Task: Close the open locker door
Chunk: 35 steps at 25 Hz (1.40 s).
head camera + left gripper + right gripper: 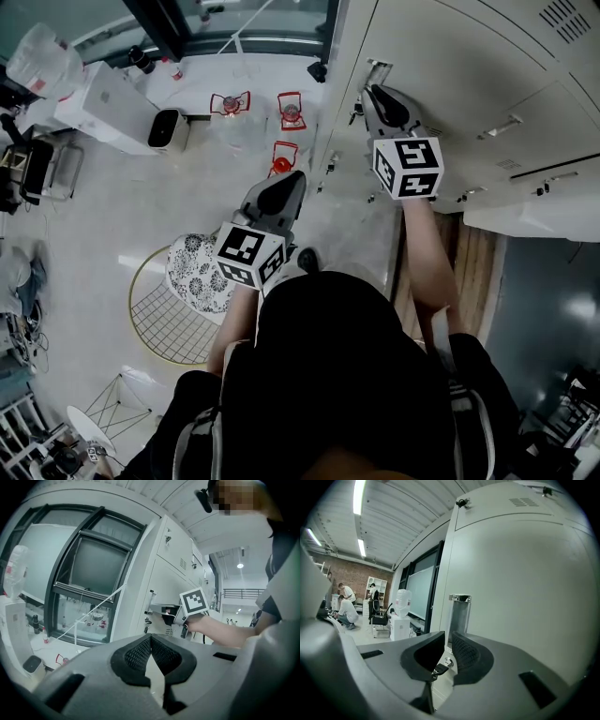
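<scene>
The pale grey locker bank (450, 56) fills the upper right of the head view. My right gripper (373, 94) points at a door front (511, 597), just below its chrome handle (459, 616). Its jaws stand a narrow gap apart with nothing pinched between them (447, 639). A key in the lock (440, 668) shows through the gap lower down. Whether this door sits flush I cannot tell. My left gripper (298, 178) hangs in free air left of the lockers, its pads (140, 651) meeting at the tip, holding nothing. The left gripper view shows the right gripper (166, 616) at the handle.
On the floor to the left lie three red wire-frame objects (291, 111), a white box (108, 103), a small white appliance (169, 129) and a round wire stool with a patterned cushion (197, 272). A dark-framed window (89, 573) adjoins the lockers. People sit in the distance (347, 609).
</scene>
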Each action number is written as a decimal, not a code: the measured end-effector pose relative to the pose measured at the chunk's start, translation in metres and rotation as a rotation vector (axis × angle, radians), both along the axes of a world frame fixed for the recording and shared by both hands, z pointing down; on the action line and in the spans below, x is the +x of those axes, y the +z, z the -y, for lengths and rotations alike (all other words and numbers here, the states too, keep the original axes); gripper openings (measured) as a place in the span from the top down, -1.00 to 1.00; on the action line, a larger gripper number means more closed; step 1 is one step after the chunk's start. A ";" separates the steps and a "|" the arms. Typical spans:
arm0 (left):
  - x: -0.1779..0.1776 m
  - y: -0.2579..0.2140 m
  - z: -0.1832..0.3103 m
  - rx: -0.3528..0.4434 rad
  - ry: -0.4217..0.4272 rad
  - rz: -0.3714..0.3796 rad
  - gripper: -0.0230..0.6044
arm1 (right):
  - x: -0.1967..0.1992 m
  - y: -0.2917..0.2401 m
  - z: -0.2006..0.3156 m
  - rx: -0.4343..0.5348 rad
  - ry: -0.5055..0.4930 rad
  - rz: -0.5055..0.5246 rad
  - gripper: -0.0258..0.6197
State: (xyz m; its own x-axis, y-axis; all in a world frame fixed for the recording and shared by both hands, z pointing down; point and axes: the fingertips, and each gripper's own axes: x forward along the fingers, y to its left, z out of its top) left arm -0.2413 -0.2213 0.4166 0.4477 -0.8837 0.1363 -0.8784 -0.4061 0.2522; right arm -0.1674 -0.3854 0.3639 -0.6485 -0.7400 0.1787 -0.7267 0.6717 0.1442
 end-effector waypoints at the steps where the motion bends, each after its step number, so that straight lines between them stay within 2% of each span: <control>1: 0.001 -0.001 -0.001 0.001 -0.001 0.001 0.87 | 0.002 -0.001 -0.002 0.001 -0.003 0.001 0.80; 17: 0.051 -0.008 -0.038 -0.007 0.005 0.020 0.87 | 0.041 -0.002 -0.073 -0.035 -0.098 0.042 0.80; 25: 0.086 -0.001 -0.068 -0.028 0.007 0.019 0.87 | 0.083 -0.001 -0.120 -0.047 -0.120 0.070 0.80; 35: 0.144 -0.003 -0.108 -0.036 0.059 0.031 0.87 | 0.142 -0.010 -0.186 -0.039 -0.128 0.096 0.86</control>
